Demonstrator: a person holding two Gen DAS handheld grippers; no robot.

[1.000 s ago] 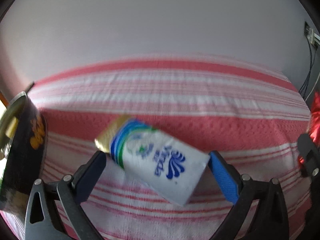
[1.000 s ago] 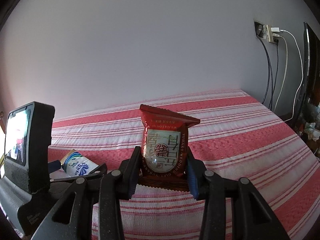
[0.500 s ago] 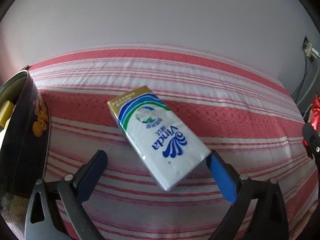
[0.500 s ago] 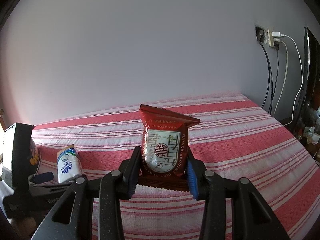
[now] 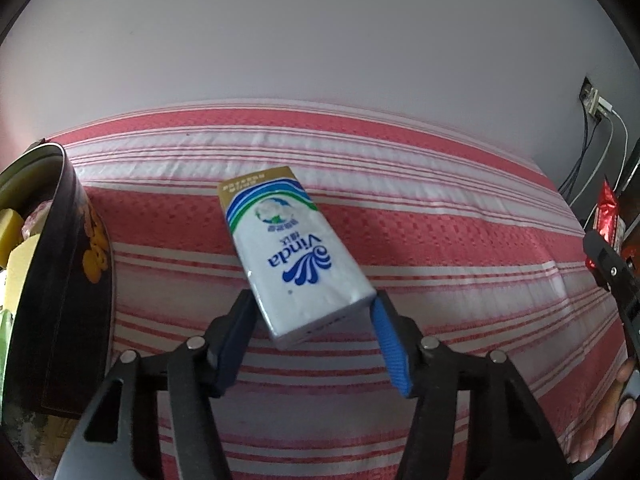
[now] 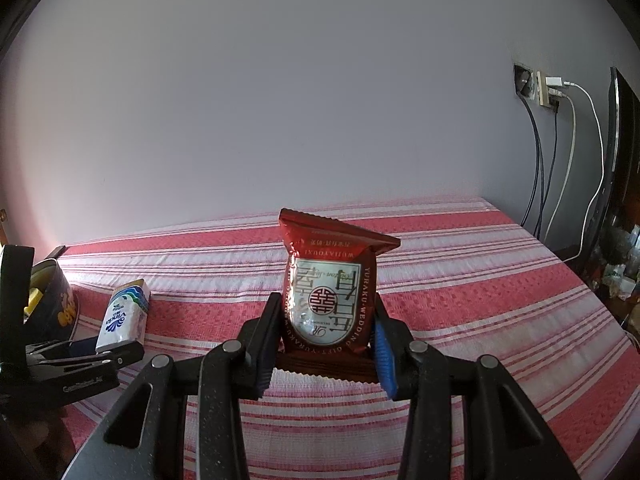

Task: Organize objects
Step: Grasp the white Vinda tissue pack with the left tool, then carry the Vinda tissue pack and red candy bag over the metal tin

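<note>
My left gripper [image 5: 310,312] is shut on the near end of a white and blue Vinda tissue pack [image 5: 294,252], held tilted over the striped cloth. The pack also shows in the right wrist view [image 6: 124,314] with the left gripper [image 6: 108,350] at its base. My right gripper [image 6: 324,324] is shut on a red snack packet [image 6: 330,292], held upright above the cloth. The packet shows at the right edge of the left wrist view [image 5: 608,220].
A black round tin [image 5: 60,280] with yellow items inside stands at the left, also seen in the right wrist view [image 6: 56,300]. A red and white striped cloth [image 5: 440,240] covers the surface. A wall socket with cables [image 6: 548,92] and a dark screen [image 6: 618,160] are at the right.
The left gripper's jaws have closed in on the tissue pack, which were wide apart before. The pack now sits straighter between them. The right gripper still holds the red packet in the same pose.
</note>
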